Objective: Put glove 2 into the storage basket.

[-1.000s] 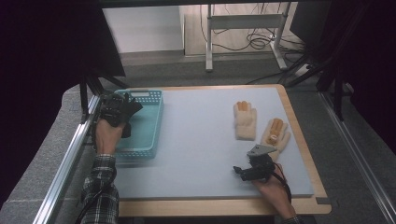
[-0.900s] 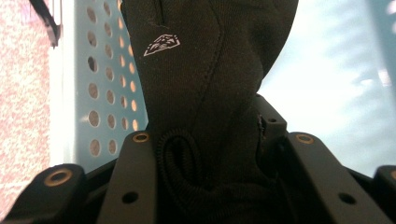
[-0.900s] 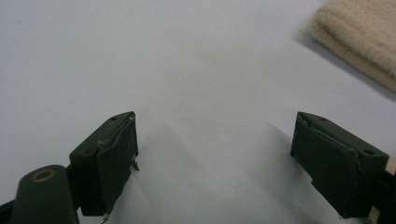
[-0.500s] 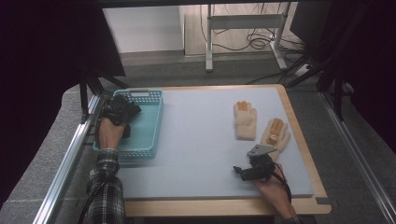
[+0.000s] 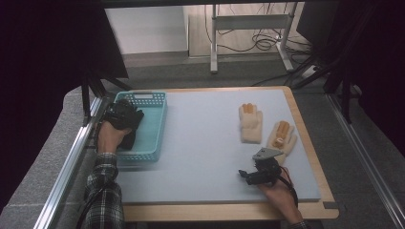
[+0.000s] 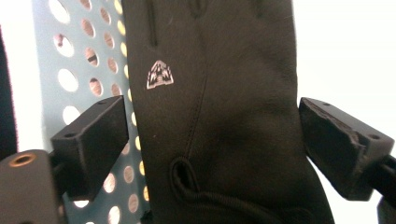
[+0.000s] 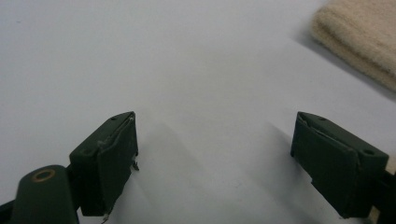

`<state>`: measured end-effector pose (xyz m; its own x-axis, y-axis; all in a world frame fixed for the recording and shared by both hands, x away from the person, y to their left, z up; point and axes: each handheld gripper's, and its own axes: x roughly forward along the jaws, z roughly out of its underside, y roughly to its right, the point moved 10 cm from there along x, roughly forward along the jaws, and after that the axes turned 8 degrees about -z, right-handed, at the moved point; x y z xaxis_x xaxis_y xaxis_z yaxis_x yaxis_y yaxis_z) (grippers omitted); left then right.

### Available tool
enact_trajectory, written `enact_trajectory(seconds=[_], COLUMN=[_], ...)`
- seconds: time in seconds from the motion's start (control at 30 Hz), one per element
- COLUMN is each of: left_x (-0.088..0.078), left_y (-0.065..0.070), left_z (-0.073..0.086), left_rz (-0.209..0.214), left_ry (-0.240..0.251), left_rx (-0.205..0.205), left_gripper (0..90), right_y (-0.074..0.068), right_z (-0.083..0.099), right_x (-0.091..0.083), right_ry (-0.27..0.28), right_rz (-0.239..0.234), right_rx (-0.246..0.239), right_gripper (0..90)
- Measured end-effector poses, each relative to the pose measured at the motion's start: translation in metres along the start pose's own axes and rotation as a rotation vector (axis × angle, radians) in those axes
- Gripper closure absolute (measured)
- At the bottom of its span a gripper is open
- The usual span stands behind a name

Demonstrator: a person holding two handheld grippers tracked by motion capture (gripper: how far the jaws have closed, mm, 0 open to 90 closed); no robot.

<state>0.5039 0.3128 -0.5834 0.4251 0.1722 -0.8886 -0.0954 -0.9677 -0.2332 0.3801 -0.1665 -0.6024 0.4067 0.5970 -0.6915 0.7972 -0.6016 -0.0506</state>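
Note:
My left gripper (image 5: 123,117) hangs over the teal basket (image 5: 154,101) at the table's left. Its jaws have just been opening and stand apart. A black glove (image 6: 219,93) with a small white logo lies between them on the basket's perforated floor (image 6: 93,60), and the pads do not press on it. My right gripper (image 5: 244,175) rests low over the mat near the front right, open and empty (image 7: 215,158). Two beige woolly gloves (image 5: 250,123) (image 5: 282,136) lie flat just beyond it, and the edge of one beige glove (image 7: 359,42) is at the upper right of the right gripper view.
A pale blue mat (image 5: 200,143) covers the wooden table, whose rim (image 5: 305,138) runs along the right. A metal rail (image 5: 71,157) borders the left side. A metal stand (image 5: 248,28) and cables lie on the floor behind.
My left hand has sunk a little lower into the basket. The right gripper and both beige gloves have kept still.

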Motion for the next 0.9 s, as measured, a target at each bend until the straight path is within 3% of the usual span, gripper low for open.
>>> enact_trajectory(seconds=[0.07,0.43,0.63,0.7,0.9], left_x=[-0.008,-0.032,-0.046,-0.056,-0.069], left_y=[0.002,0.003,0.012,0.019,0.031], left_z=[-0.003,-0.010,-0.014,-0.017,-0.019], left_rz=[0.047,0.134,0.193,0.225,0.223], left_ry=[0.025,0.125,0.194,0.236,0.280], left_rx=[-0.019,-0.049,-0.056,-0.043,0.005], left_gripper=[8.3,4.0,2.4,1.9,1.2], right_y=[0.000,0.000,0.000,0.000,0.000], right_z=[0.000,0.000,0.000,0.000,0.000], right_x=[0.000,0.000,0.000,0.000,0.000], right_ry=[0.000,-0.001,0.000,-0.001,-0.001], right_rz=[0.000,0.000,0.000,0.000,0.000], right_rx=[0.000,-0.001,0.000,-0.001,-0.001], right_gripper=[14.4,14.4,14.4,14.3,14.3])
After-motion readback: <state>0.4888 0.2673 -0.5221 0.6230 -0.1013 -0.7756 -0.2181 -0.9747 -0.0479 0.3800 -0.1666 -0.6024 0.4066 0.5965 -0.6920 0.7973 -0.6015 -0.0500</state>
